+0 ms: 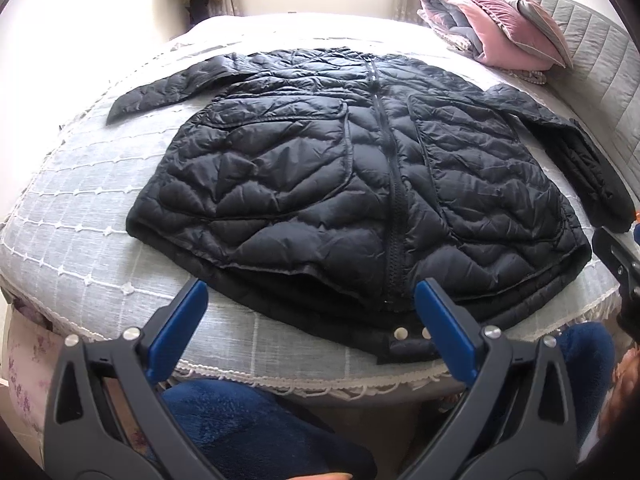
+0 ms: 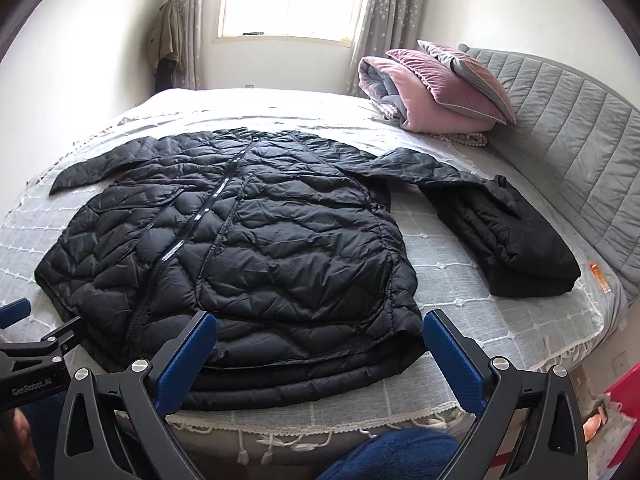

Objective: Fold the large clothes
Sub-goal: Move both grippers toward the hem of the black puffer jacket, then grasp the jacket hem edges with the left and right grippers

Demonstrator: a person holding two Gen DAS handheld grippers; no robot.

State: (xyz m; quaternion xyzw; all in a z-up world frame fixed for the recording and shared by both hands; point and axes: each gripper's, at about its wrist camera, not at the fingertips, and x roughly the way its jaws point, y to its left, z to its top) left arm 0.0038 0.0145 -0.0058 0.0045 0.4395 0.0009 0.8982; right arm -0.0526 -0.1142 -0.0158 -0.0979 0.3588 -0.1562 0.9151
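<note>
A black quilted jacket (image 1: 360, 184) is seen spread flat, front up and zipped, across the near half of a bed (image 1: 80, 200), its hem at the near edge and both sleeves laid outward. Its padded surface is puckered and creased, with two large patch pockets flanking the zipper (image 1: 390, 184). The left claw (image 1: 312, 304) is held wide apart just short of the hem, gripping nothing; the right claw (image 2: 320, 332) is likewise spread wide above the hem's right corner and is empty. Two metal snaps (image 1: 412, 333) on a tab at the hem are shown only in the left wrist view. Only in the right wrist view is a folded black garment (image 2: 516, 240) shown in full, lying on the bed to the jacket's right with the sleeve tip resting on it, an orange item (image 2: 600, 276) beside it near the padded grey headboard (image 2: 580, 128). The bed is covered by a pale grey spread gridded with white stitching and fringed at the edge. A rolled pink quilt (image 2: 416, 96) and cushions (image 2: 472, 76) are stacked at the head, beneath a bright window (image 2: 292, 0) with grey curtains.
</note>
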